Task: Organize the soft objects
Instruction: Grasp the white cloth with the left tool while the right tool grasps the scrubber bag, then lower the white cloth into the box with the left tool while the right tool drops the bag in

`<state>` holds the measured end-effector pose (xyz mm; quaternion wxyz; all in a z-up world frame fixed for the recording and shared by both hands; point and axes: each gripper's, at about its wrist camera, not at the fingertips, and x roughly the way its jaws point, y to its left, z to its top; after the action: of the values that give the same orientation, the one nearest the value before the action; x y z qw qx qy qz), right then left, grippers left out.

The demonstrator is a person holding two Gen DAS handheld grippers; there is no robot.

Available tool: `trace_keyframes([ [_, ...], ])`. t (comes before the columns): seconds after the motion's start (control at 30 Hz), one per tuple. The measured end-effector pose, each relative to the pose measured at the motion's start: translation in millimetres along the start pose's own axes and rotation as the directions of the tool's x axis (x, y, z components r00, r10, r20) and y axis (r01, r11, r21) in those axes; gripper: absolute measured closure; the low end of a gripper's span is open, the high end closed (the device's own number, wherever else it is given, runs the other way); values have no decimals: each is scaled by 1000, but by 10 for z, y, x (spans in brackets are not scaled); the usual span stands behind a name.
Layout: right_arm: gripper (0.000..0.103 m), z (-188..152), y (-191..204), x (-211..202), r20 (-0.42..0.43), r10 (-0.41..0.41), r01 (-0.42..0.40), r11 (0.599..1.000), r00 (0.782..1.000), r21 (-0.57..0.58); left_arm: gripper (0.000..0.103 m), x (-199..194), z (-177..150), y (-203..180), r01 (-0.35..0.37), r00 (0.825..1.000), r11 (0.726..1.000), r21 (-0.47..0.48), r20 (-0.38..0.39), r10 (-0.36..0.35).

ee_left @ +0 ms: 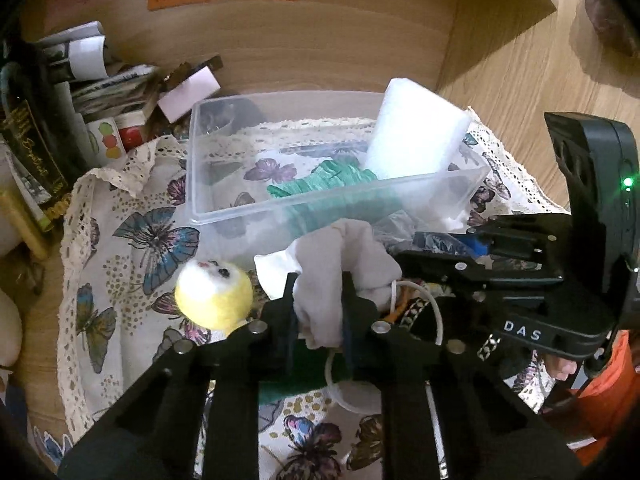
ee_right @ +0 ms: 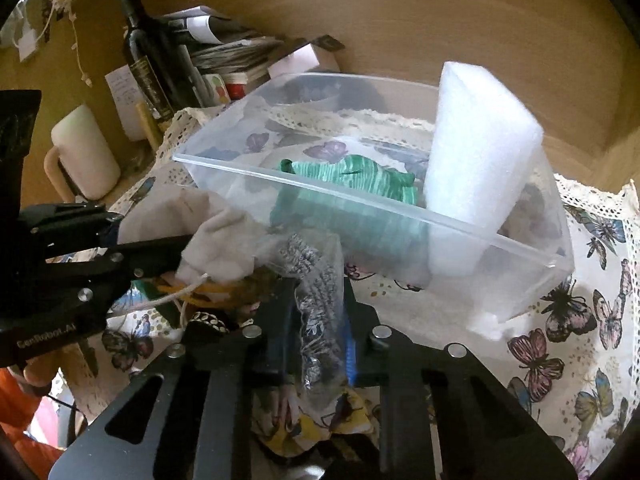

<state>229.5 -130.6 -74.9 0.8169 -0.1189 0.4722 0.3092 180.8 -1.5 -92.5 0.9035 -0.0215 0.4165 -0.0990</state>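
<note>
A clear plastic bin [ee_left: 320, 200] [ee_right: 520, 276] stands on the butterfly cloth and holds a green striped cloth [ee_left: 332, 184] [ee_right: 360, 176] and a white foam block [ee_left: 416, 132] [ee_right: 480, 152]. My left gripper [ee_left: 318, 292] is shut on a grey-white cloth [ee_left: 344, 264] [ee_right: 224, 232] just in front of the bin. My right gripper [ee_right: 320, 300] is shut on a clear bag of black-and-white knit fabric [ee_right: 316, 276], beside the left gripper [ee_right: 120, 248]. The right gripper also shows in the left wrist view [ee_left: 440, 240]. A yellow-and-white plush ball [ee_left: 214, 296] lies on the cloth at the left.
Books, papers and a dark bottle [ee_right: 148, 52] are stacked at the back left, with a white candle [ee_right: 84, 152] beside them. A wooden wall [ee_left: 320, 40] rises behind the bin. A yellow patterned cloth [ee_right: 312, 420] and a white cord [ee_left: 436, 312] lie under the grippers.
</note>
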Motion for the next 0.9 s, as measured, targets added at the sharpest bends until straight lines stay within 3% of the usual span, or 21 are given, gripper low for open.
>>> trace_keyframes([
  [0.47,86,54,-28,-623,176,-71,70,997,982,12,89,-557,177,23,-52,985,998,-16,161,54],
  [0.9,86,265,-63,-1150,352,-79,68,997,933,42,89,-905,513,-5,-89,940,994,-71,323,107],
])
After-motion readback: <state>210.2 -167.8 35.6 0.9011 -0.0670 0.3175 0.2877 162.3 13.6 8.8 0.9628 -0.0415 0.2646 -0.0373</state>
